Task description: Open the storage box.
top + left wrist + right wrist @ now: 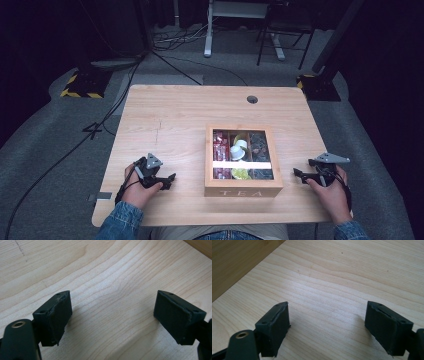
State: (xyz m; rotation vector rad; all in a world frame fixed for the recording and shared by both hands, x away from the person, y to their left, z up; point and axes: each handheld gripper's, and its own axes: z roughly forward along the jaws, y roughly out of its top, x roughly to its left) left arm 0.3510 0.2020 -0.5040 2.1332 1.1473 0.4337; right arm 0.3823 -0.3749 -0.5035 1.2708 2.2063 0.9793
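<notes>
A wooden tea box (pixel 243 188) marked TEA stands closed near the front middle of the table, its glass lid showing red packets, white pods and dark bags in compartments. My left gripper (pixel 169 180) rests on the table to the box's left, jaws wide apart with nothing between them (pixel 112 315). To the right of the box my right gripper (pixel 298 174) lies low on the table, also open and empty (pixel 327 322). A corner of the box's side (pixel 234 262) shows in the right gripper view at the upper left.
The light wooden table (pixel 175 115) has a round cable hole (pixel 252 99) at the back. Beyond it lie grey carpet, cables, a white desk leg (pixel 208 30) and black stands with yellow-striped bases (pixel 82 85).
</notes>
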